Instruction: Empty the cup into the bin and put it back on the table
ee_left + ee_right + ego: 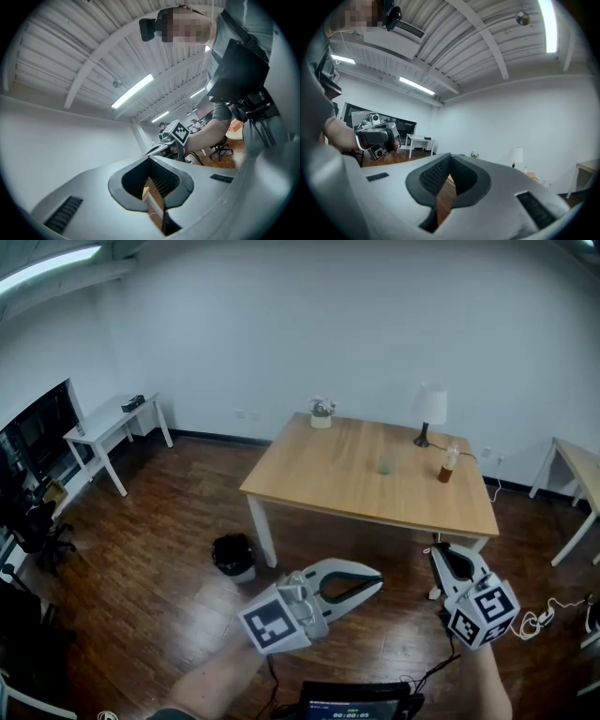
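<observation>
A small clear cup (pixel 385 466) stands upright on the wooden table (pixel 319 474), near its middle. On the dark wood floor by the table's near left leg sits a black bin (pixel 233 555). Both grippers are held low in front of the table, well short of the cup. My left gripper (pixel 378 583) points right toward the table and its jaws meet at the tips with nothing between them (pixel 149 159). My right gripper (pixel 438 549) is below the table's near right edge, shut and empty (pixel 450 155).
On the table stand a white lamp (pixel 429 413), a brown bottle (pixel 447 465) and a small potted plant (pixel 322 413). A white side table (pixel 112 427) is at the left wall, another table (pixel 577 474) at the right. Cables and a power strip (pixel 536 620) lie on the floor at the right.
</observation>
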A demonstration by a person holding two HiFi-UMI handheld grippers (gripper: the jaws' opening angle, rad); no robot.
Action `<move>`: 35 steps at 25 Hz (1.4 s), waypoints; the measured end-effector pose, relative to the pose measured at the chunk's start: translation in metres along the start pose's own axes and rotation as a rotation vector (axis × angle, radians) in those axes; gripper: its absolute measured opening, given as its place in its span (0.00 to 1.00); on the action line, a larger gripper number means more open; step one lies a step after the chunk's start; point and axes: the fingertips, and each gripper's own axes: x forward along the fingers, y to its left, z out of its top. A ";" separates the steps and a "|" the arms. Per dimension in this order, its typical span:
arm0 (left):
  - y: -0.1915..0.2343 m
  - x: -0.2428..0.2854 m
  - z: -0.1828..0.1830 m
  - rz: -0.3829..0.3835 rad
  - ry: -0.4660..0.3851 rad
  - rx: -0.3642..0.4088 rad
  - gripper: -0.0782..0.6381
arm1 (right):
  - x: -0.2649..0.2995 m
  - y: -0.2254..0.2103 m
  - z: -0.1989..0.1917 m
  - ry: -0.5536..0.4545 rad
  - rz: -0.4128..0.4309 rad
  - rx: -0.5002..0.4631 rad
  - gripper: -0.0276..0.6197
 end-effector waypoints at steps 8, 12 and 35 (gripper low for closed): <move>0.030 0.013 -0.026 -0.005 -0.030 -0.043 0.10 | 0.027 -0.025 -0.006 0.021 -0.013 -0.001 0.05; 0.047 0.021 -0.039 -0.001 -0.012 -0.052 0.10 | 0.042 -0.042 -0.004 0.008 -0.013 -0.004 0.05; 0.173 0.117 -0.136 0.056 0.055 -0.063 0.10 | 0.134 -0.186 -0.031 0.021 0.019 -0.050 0.05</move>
